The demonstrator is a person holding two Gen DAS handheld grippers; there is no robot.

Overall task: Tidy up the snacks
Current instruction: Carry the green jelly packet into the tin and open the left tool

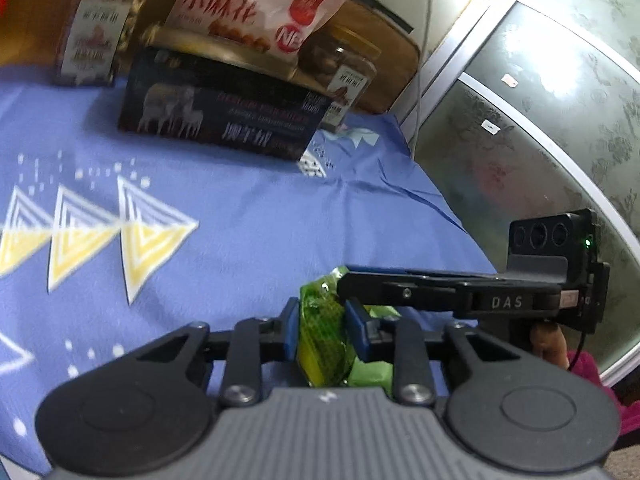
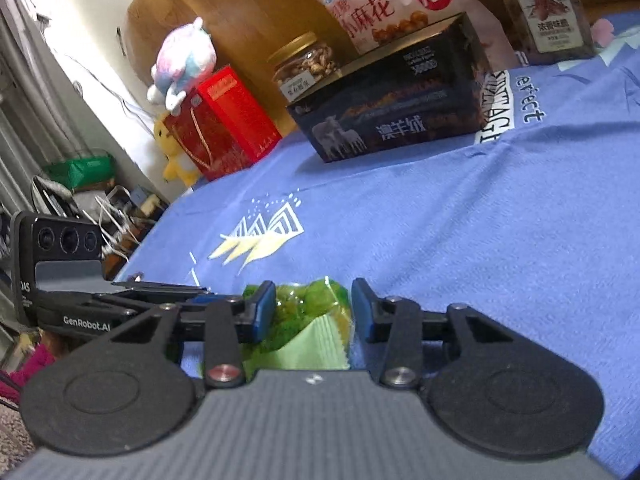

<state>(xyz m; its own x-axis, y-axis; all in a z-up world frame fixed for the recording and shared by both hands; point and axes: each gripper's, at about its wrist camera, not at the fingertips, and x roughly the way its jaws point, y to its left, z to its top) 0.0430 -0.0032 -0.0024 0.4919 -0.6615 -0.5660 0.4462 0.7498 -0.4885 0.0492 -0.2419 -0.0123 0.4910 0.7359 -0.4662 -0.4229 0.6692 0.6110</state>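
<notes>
My left gripper (image 1: 322,330) has its blue pads pressed in on a green snack packet (image 1: 324,340), pinching it just above the blue bedspread (image 1: 240,208). My right gripper (image 2: 314,312) reaches the same packet (image 2: 312,328) from the other side; its jaws stand partly apart around the crinkled wrapper, the left pad against it, a small gap showing at the right pad, so I cannot tell whether it truly grips. In the left wrist view the right gripper's fingers (image 1: 360,280) cross the packet's far end and hide it. The packet's near end is cut off by each gripper body. Farther off on the spread lies a dark box (image 1: 224,116) with sheep printed on it, a pink snack bag (image 1: 260,4) leaning on top. A nut jar (image 1: 102,28) stands at far left and another jar (image 1: 344,76) peeks from behind the box's right corner, its label blurred. The right wrist view shows a red gift bag (image 2: 224,120) and plush toys (image 2: 184,64) beyond the bed's left edge.
</notes>
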